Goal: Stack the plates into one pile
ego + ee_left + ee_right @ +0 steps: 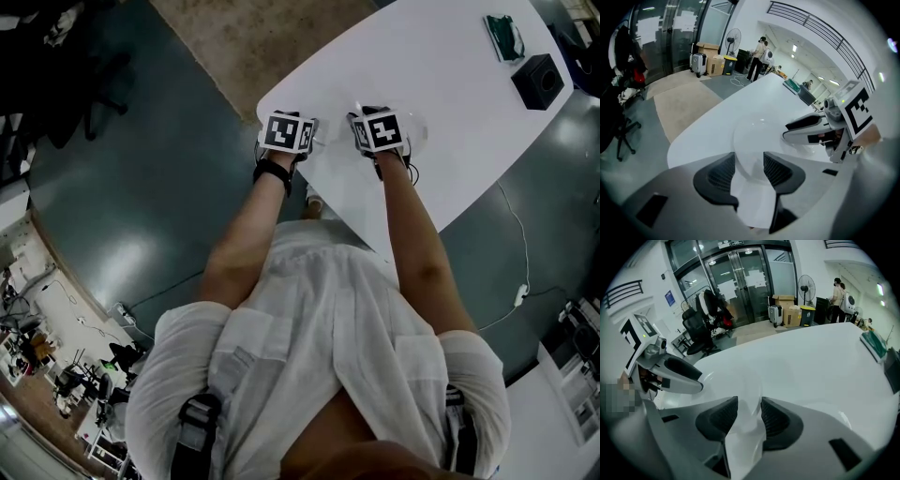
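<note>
Both grippers hover over the near end of a white table point(450, 112). The plates are white on white and hard to make out. In the left gripper view a shallow white plate point(761, 133) lies on the table, its near rim in the gap of my left gripper point(749, 164). The pads stand apart from the rim, so this gripper is open. My right gripper point(749, 411) is likewise open, with a white plate rim point(740, 390) between its pads and not pinched. From above, the left gripper point(289, 133) and right gripper point(380, 131) sit side by side.
A green item point(503, 36) and a black box point(538, 81) lie at the table's far end. The table's near edge runs just behind the grippers. A white cable point(520, 281) trails on the dark floor. People point(757, 58) stand far off by boxes and a fan.
</note>
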